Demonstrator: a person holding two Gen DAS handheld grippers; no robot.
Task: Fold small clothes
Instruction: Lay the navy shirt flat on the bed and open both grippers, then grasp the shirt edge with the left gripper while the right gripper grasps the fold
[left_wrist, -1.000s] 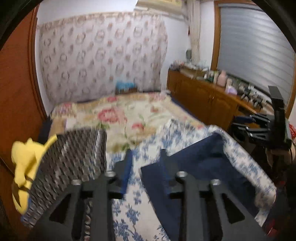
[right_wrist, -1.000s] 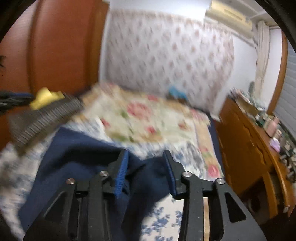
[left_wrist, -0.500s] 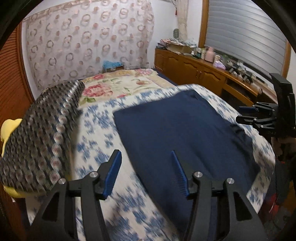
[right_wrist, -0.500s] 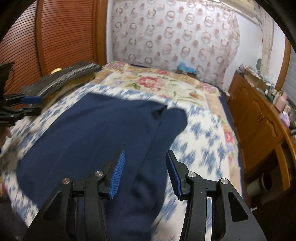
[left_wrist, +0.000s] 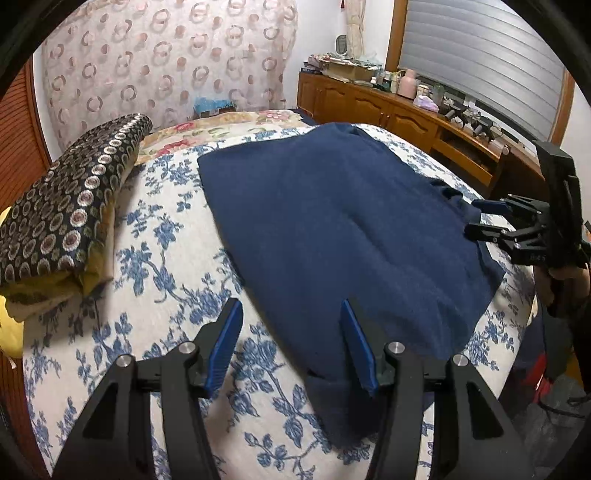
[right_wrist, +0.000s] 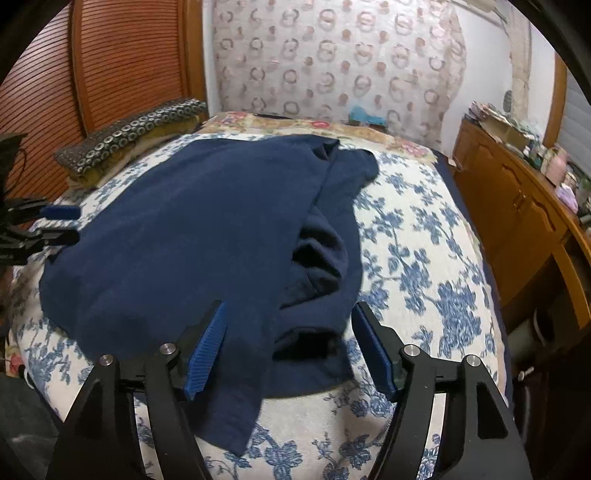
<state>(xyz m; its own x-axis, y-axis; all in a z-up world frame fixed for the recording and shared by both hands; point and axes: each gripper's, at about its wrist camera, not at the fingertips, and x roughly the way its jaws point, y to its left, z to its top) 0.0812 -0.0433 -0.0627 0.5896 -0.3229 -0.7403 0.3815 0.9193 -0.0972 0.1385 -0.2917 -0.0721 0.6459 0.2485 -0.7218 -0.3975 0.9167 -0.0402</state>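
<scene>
A navy blue garment (left_wrist: 343, 221) lies spread flat on the blue-flowered bed cover (left_wrist: 166, 258). My left gripper (left_wrist: 291, 343) hovers open over its near left corner, and the pads do not touch the cloth. In the right wrist view the garment (right_wrist: 192, 236) has a sleeve (right_wrist: 332, 229) folded in along its right side. My right gripper (right_wrist: 290, 347) is above the near edge, its jaws opening with cloth below them but nothing pinched. Each gripper also shows in the other's view: the right gripper (left_wrist: 491, 221) and the left gripper (right_wrist: 55, 221).
A folded black ring-patterned cloth on yellow bedding (left_wrist: 66, 206) lies along the bed's left side. Wooden cabinets (right_wrist: 517, 199) with clutter on top line the right side. A slatted wooden door (right_wrist: 122, 62) and a patterned hanging (left_wrist: 166, 55) stand behind.
Both grippers let go of the navy garment, which was lifted and now lies flat on the bed. Both hands came down and back towards its near edge, with wider jaws.
</scene>
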